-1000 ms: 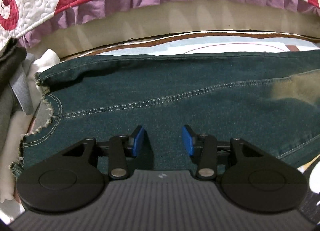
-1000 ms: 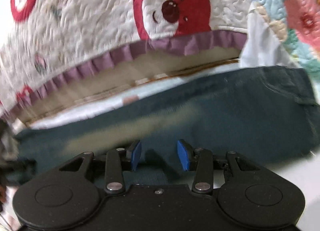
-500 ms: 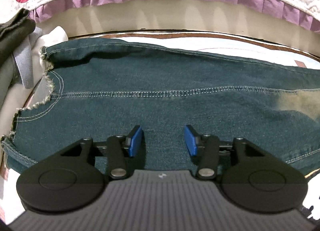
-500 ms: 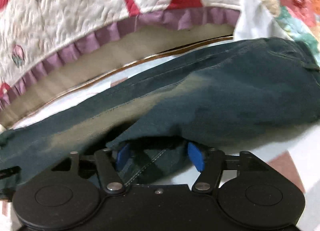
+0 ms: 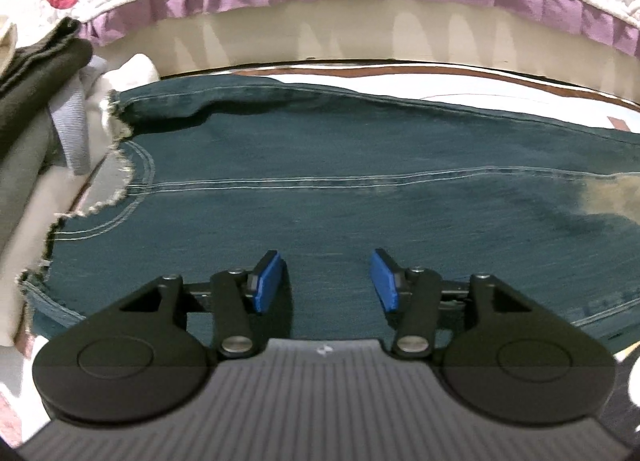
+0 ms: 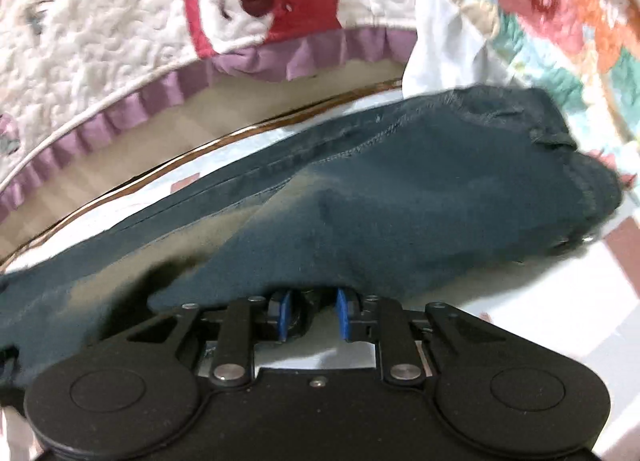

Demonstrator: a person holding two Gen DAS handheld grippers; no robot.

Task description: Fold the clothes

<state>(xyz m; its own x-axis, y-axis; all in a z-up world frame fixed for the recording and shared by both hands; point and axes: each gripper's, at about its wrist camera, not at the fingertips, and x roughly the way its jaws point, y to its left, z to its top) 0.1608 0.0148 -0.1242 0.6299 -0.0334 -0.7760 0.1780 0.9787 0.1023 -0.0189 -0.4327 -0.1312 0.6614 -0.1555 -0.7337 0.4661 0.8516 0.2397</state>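
- Dark blue-green jeans (image 5: 360,165) lie spread out flat on a white patterned mat (image 5: 400,79), which has a brown stripe along its far edge.
- In the left wrist view, the frayed cuffs (image 5: 116,165) of the legs point to the left edge of the mat, and a long double line of stitching runs across the cloth.
- A faded, yellowish patch (image 5: 612,197) shows on the jeans toward the right.
- The left gripper (image 5: 326,281) hangs over the near part of the jeans with its blue pads (image 5: 267,281) wide apart; nothing is between them.
- Whether those pads touch the cloth cannot be told.
- In the right wrist view, the right gripper (image 6: 310,311) has its blue fingertips (image 6: 342,313) pulled close together, pinching the near edge of the jeans (image 6: 400,201).
- The cloth drapes over the fingertips and hides part of them, and that edge looks raised off the mat (image 6: 540,301).
- The waist end of the jeans bunches up toward the right side of that view.
- A pile of folded clothes (image 5: 36,101), dark, grey and cream, sits just beside the cuffs at the left edge of the mat.
- A white quilt (image 6: 120,41) with red bear faces and a purple frill hangs behind the far edge.
- A flowery quilt (image 6: 560,21) lies at the far right corner.
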